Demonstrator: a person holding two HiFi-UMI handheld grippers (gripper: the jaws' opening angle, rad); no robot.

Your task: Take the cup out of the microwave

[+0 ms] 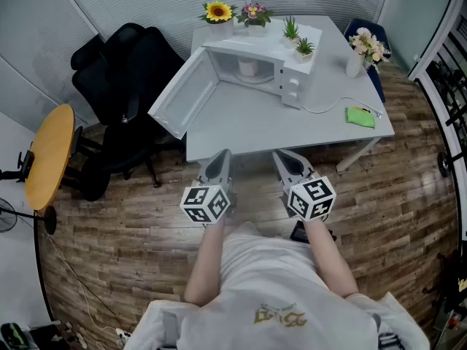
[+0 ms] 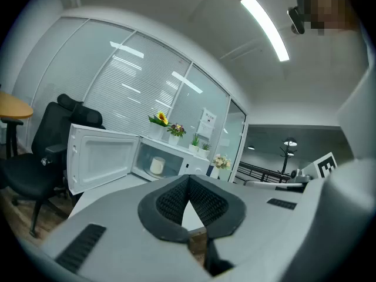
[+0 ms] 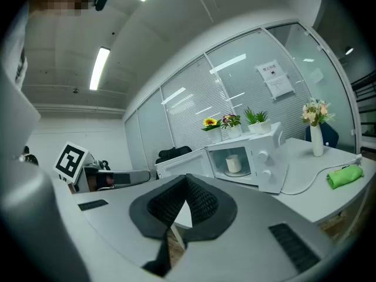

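Wht microwave (image 1: pixel 252 47) & cup (image 1: pixel 249 67); green cloth (image 1: pixel 360 117); blk chair (image 1: pixel 135 71); yellow table (image 1: pixel 49 155); brown plank floor (image 1: pixel 131 239).

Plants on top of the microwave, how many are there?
4: sunflower pot at the back left, pink flower pot beside it, rear green plant and front green plant at the right end. None looks hidden.

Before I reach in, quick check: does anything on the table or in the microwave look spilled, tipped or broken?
Nothing stands out. The door of the microwave is open, the cup stands upright inside, and no spill shows on the table.
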